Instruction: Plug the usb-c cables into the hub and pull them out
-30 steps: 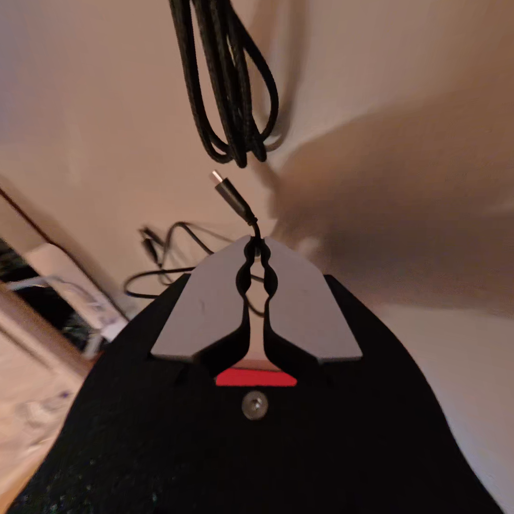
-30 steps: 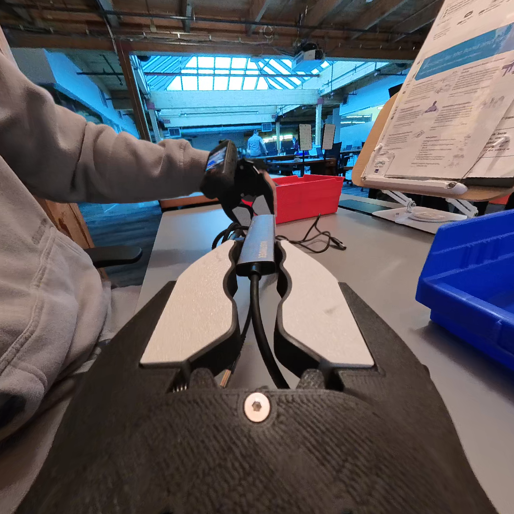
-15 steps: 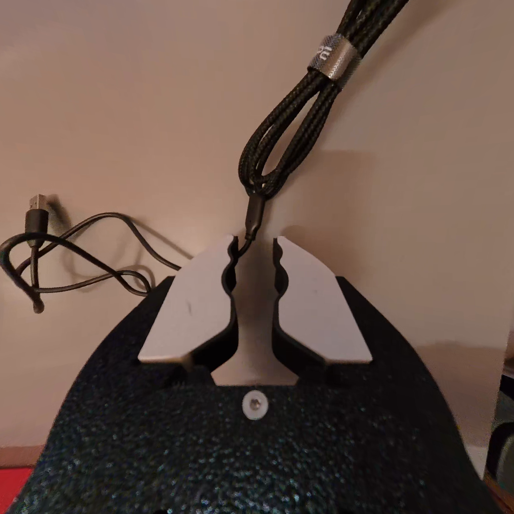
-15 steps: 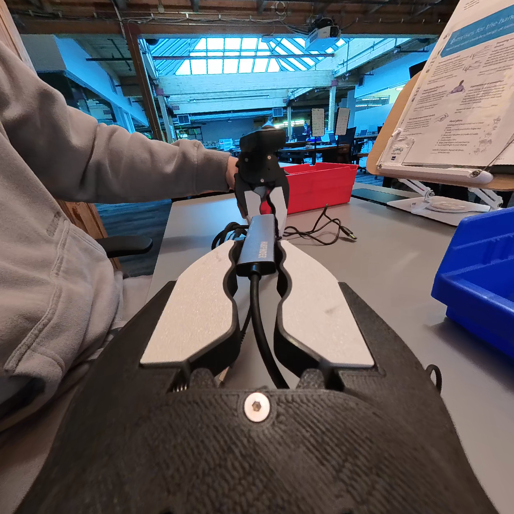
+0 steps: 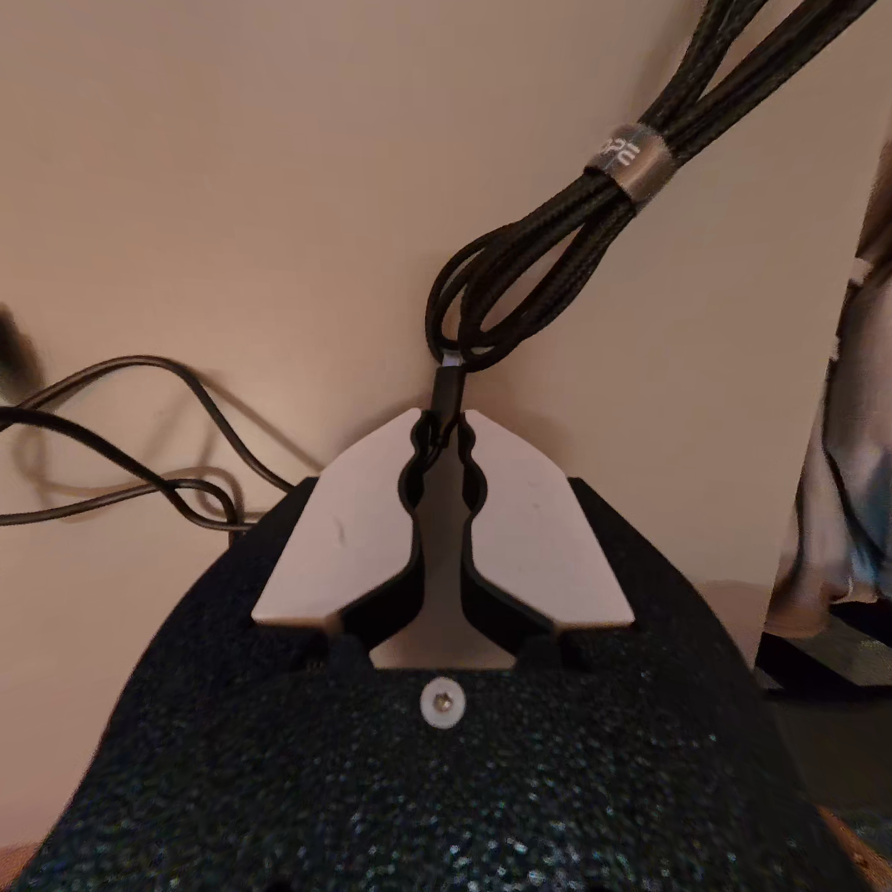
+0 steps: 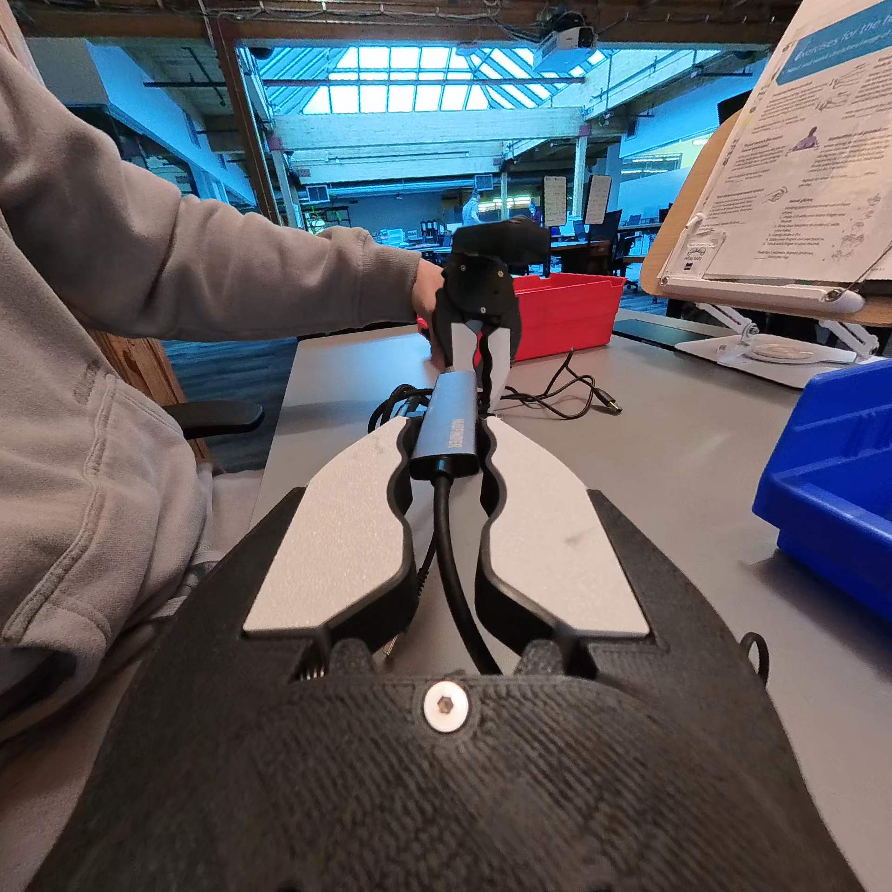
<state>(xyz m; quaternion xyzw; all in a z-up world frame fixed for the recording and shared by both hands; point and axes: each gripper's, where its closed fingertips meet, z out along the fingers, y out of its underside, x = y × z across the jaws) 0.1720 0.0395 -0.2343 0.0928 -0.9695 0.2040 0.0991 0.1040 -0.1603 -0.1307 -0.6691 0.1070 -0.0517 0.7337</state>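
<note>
Half a second before, your left gripper [image 5: 443, 419] stood apart; it then pinched the plug [image 5: 447, 392] at its fingertips, while your right gripper [image 6: 446, 425] kept clamping the hub [image 6: 450, 425]—regrasped for plugging.

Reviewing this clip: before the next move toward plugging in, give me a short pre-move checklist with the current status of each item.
1. Hub held by right gripper: ok, both fingers against its sides.
2. Left gripper closing on the USB-C plug: ok, plug sits at the fingertips.
3. Grip fully shut on plug: cannot tell.
4. Plug free of the braided cable bundle: not ok, its tip lies against the loops.
5. Plug lined up with a hub port: cannot tell, no port visible.
6. Loose thin cable away from hub: ok.
</note>
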